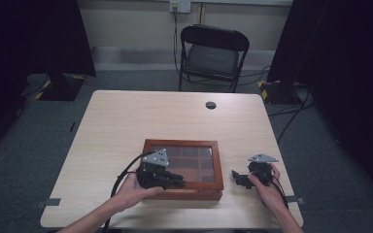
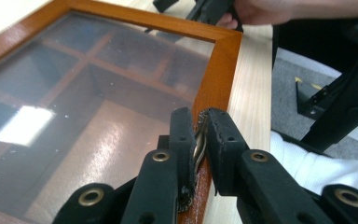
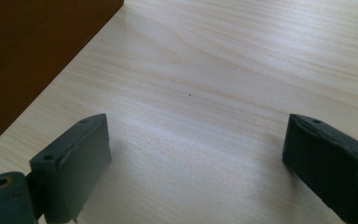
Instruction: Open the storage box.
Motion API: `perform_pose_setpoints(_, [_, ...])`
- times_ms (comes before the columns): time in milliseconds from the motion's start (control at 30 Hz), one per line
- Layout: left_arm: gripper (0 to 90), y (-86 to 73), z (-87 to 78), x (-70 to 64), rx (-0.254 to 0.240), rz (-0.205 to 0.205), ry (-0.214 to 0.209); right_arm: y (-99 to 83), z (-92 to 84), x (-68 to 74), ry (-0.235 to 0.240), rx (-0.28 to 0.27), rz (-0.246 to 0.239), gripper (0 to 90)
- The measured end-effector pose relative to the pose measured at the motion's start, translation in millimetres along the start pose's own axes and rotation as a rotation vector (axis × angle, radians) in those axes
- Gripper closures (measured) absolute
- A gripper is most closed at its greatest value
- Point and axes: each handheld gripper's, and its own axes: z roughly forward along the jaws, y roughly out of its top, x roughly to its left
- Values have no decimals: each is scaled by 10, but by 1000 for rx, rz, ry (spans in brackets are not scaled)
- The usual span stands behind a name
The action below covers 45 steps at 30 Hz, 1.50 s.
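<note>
A wooden box (image 1: pixel 182 144) with a glass lid and several compartments lies near the table's front edge. My left gripper (image 1: pixel 179 180) is at the box's front rim. In the left gripper view the left gripper (image 2: pixel 199 117) is shut on a small metal clasp (image 2: pixel 198 145) on the lid's wooden frame (image 2: pixel 219 70). To the right of the box, my right gripper (image 1: pixel 235 175) rests low over the table. The right gripper view has the right gripper (image 3: pixel 196 140) open over bare wood, with the box's brown side (image 3: pixel 28 56) at its left.
A black folding chair (image 1: pixel 212 53) stands beyond the far edge of the table. A round cable hole (image 1: pixel 211 105) sits at the table's far middle. Dark curtains hang at both sides. Cables run across the floor at the right.
</note>
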Motion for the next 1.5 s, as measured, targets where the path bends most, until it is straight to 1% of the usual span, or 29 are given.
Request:
perform_pose_setpoints(67, [809, 37, -38, 15, -14, -8, -10, 0, 0, 0, 0, 0, 0, 69])
perform_pose_setpoints(100, [808, 61, -57, 27, -22, -19, -15, 0, 0, 0, 0, 0, 1, 69])
perform_pose_setpoints(233, [808, 100, -98, 36, -18, -28, -21, 0, 0, 0, 0, 0, 1, 69])
perform_pose_setpoints(367, [807, 131, -124, 44, -26, -30, -22, 0, 0, 0, 0, 0, 1, 69])
perform_pose_setpoints(467, [807, 184, -153, 60, -30, -43, -27, 0, 0, 0, 0, 0, 1, 68])
perform_pose_setpoints(533, [807, 214, -169, 72, -24, -38, -28, 1, 0, 0, -1, 2, 2, 67])
perform_pose_setpoints(700, [808, 260, -197, 84, -32, -32, -28, 1, 0, 0, -1, 1, 2, 67])
perform_pose_setpoints(867, [808, 282, -194, 86, -14, -33, -32, 1, 1, 0, -1, 1, 3, 66])
perform_pose_setpoints(900, [809, 288, -191, 82, -2, -27, -27, 1, 1, 0, -1, 2, 2, 66])
perform_pose_setpoints(933, [809, 291, -183, 82, -2, -26, -26, 1, 1, 0, -1, 2, 2, 65])
perform_pose_setpoints(1000, [809, 298, -171, 81, 7, -33, -29, 1, 1, 0, -1, 2, 2, 65])
perform_pose_setpoints(1100, [810, 308, -162, 78, 5, -33, -27, 2, 3, -2, -2, 1, 0, 64])
perform_pose_setpoints(1200, [809, 333, -168, 79, 8, -43, -26, 2, 2, -2, -4, 1, 0, 63])
perform_pose_setpoints(1300, [810, 358, -168, 89, 23, -47, -34, 2, 2, -2, -4, 1, 0, 62])
perform_pose_setpoints(1367, [810, 368, -163, 103, 31, -58, -41, 2, 2, -2, -4, 1, 0, 62])
perform_pose_setpoints(1500, [810, 381, -162, 100, 33, -59, -36, 3, 3, -2, -4, 2, 1, 61])
